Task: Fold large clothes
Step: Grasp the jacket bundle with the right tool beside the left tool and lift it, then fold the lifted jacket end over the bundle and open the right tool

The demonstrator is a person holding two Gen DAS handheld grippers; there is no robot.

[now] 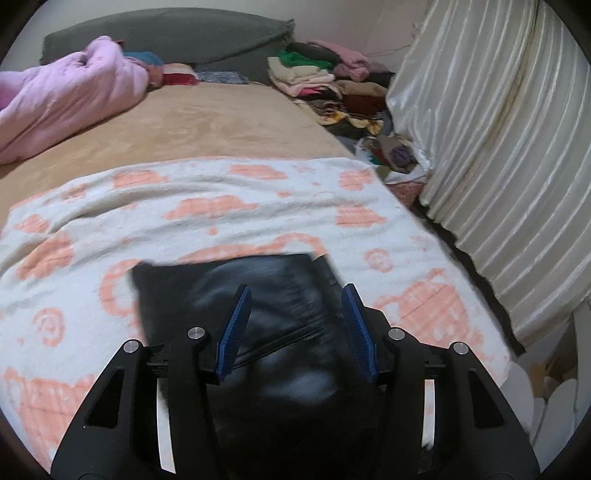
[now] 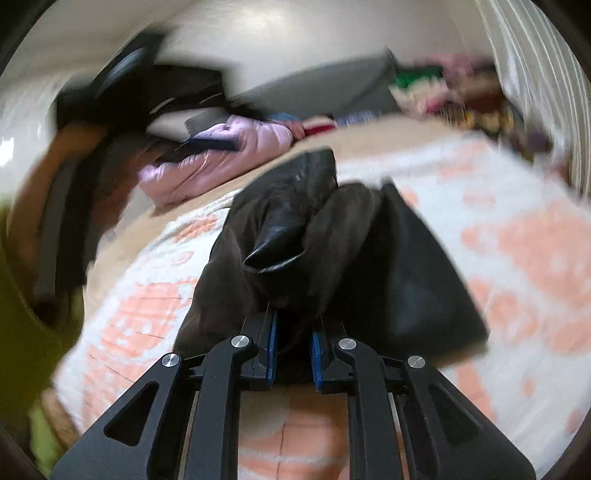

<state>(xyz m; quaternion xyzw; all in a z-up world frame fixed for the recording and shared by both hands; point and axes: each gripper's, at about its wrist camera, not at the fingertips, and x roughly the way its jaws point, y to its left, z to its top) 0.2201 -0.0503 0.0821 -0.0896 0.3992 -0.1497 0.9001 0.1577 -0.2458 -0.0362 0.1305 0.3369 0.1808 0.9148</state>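
Note:
A black leather garment [image 1: 236, 280] lies on a white blanket with an orange pattern [image 1: 221, 206] spread over the bed. My left gripper [image 1: 295, 291] hovers over the garment, open; its blue pads [image 1: 236, 325] stand apart and press on nothing. In the right wrist view the same black garment [image 2: 295, 229] bunches up in folds over the blanket [image 2: 498, 192]. My right gripper [image 2: 293, 325] is shut on a bunched edge of it, the cloth pinched between the blue pads. This view is motion-blurred.
A pink quilt [image 1: 66, 96] lies at the bed's far left. Folded clothes [image 1: 317, 77] are stacked at the far right corner, beside a pale pleated curtain [image 1: 498, 129]. A grey headboard cushion [image 1: 166, 33] runs along the back. A blurred dark shape [image 2: 140, 92] fills the right view's upper left.

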